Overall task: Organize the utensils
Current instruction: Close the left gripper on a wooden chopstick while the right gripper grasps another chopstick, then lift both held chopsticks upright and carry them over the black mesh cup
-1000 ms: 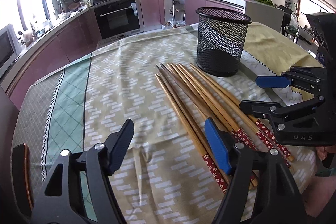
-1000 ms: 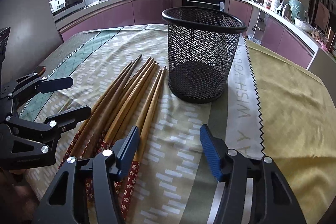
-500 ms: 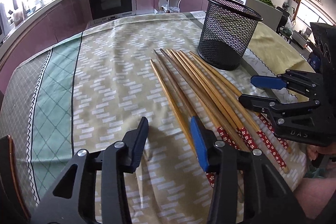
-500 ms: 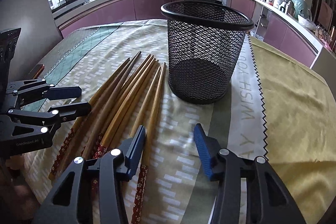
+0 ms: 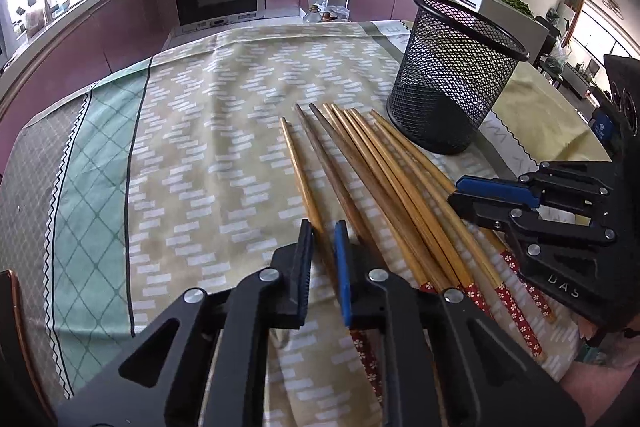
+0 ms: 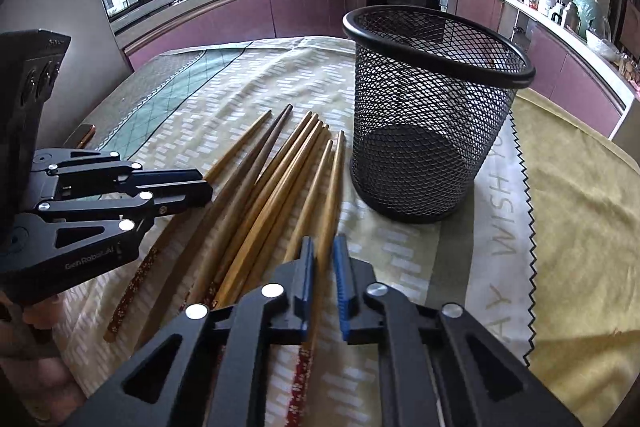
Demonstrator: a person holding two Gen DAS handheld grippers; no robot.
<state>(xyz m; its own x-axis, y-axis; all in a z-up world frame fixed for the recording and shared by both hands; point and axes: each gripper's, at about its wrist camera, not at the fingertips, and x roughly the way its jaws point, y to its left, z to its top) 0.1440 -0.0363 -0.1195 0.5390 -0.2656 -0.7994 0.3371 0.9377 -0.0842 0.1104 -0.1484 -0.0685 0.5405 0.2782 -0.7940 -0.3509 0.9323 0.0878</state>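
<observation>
On tablecloth (image 5: 208,155): bamboo chopsticks (image 5: 384,179) w/ red floral ends.

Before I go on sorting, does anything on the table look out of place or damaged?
Nothing looks damaged. The chopsticks lie loose on the tablecloth beside the empty, upright mesh cup, and one is darker than the rest.

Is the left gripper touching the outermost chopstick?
Touching. The left wrist view shows the left gripper with its jaws closed on the outermost chopstick, which runs straight between both pads.
</observation>
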